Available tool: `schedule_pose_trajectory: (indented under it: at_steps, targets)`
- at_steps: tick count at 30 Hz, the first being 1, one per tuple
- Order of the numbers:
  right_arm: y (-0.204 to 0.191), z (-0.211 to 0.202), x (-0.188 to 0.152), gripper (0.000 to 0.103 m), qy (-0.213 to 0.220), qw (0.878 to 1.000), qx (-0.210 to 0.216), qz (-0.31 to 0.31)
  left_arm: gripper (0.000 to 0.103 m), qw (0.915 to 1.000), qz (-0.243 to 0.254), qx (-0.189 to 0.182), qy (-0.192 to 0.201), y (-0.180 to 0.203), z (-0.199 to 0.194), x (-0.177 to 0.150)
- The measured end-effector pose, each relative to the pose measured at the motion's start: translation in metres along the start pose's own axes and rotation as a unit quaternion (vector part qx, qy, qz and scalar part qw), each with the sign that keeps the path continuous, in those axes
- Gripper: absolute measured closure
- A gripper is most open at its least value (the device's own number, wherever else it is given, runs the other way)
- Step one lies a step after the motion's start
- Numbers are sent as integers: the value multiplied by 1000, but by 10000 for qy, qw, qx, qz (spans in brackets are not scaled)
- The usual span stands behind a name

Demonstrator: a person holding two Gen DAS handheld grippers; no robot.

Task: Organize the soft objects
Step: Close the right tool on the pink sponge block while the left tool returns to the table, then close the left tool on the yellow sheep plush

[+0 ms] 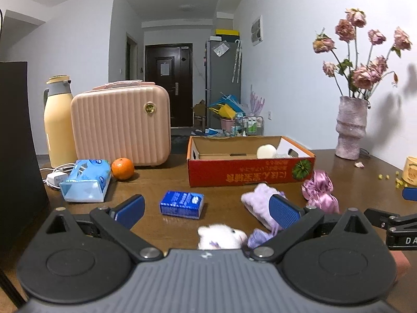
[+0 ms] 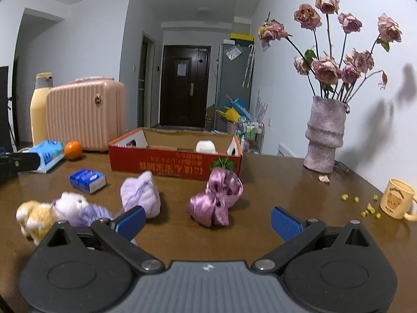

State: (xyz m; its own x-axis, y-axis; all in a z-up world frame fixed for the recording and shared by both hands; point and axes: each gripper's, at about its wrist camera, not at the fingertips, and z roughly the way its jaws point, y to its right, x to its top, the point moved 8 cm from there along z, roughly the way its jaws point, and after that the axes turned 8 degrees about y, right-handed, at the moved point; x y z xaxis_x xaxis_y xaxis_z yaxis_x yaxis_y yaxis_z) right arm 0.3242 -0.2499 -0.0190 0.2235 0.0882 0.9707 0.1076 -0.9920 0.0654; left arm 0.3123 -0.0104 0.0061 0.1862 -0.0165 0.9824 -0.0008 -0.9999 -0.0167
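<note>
Tongs on both sides, left tongs (image 1: pixel 207 208) and right tongs (image 2: pixel 208 221), gape wide, holding nothing. We see the purple satin bow (image 2: pixel 217 198) on the surface (image 2: pixel 273 182) near the cardboard box (image 2: pixel 174 160).

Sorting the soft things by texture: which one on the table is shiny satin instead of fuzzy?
The pink satin bow, lying in front of the red box's right corner. The lilac cloth and plush toy beside it look fuzzy and matte.
</note>
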Motion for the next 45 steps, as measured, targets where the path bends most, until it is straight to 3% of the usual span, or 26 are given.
schedule_pose_trajectory:
  at_steps: [11, 21, 45]
  targets:
    - [-2, -35, -37, 0, -477, 9987, -119, -96, 0, 9993, 123, -304, -161, 14, -29, -35]
    - [-6, -50, -73, 0, -809, 9966, -184, 4, 0, 9986, 56, -443, -297, 15, -32, -54]
    - [-9, -9, -76, 2, -1121, 9933, -253, 108, 0, 9976, -109, -468, -506, 11, -25, -62]
